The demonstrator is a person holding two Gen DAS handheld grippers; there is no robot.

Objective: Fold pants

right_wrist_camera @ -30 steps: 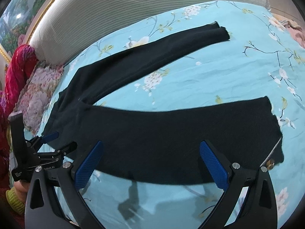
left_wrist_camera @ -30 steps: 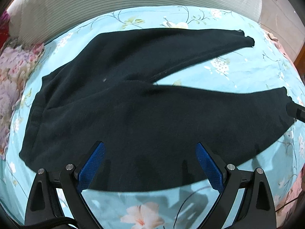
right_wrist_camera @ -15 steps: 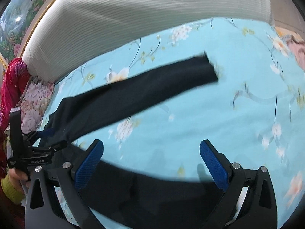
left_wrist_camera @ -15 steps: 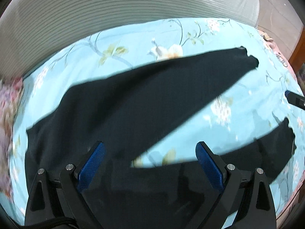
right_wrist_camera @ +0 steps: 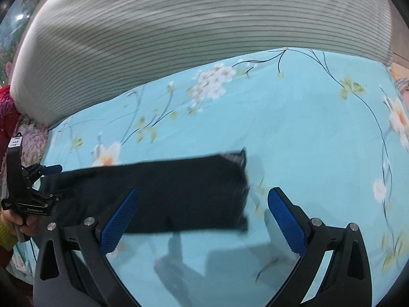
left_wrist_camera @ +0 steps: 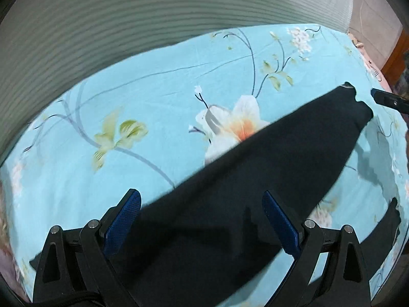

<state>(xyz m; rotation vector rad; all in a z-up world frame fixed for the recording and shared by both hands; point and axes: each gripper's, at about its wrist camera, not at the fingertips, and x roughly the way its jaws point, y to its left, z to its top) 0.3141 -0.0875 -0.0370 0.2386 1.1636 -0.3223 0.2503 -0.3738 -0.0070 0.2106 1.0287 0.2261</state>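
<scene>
On the bed: black pants point(left_wrist_camera: 255, 192) lie flat on the blue flowered sheet point(left_wrist_camera: 153, 102), one leg stretching toward the far right corner.
Pants leg end: the cuff point(right_wrist_camera: 230, 192) lies near the middle of the sheet, so it is easy to reach.
Left gripper point(left_wrist_camera: 202, 222): fingers wide apart, holding nothing, hanging over the wide part of the pants, likely ready to grab there.
Right gripper point(right_wrist_camera: 203, 223): fingers wide apart, holding nothing, just by the cuff.
Striped pillow point(right_wrist_camera: 179, 38): rests along the far edge.

A home bedroom; floral turquoise bedsheet point(right_wrist_camera: 306, 117); ribbed padded headboard point(right_wrist_camera: 179, 33); floral pillow point(right_wrist_camera: 30, 138)
</scene>
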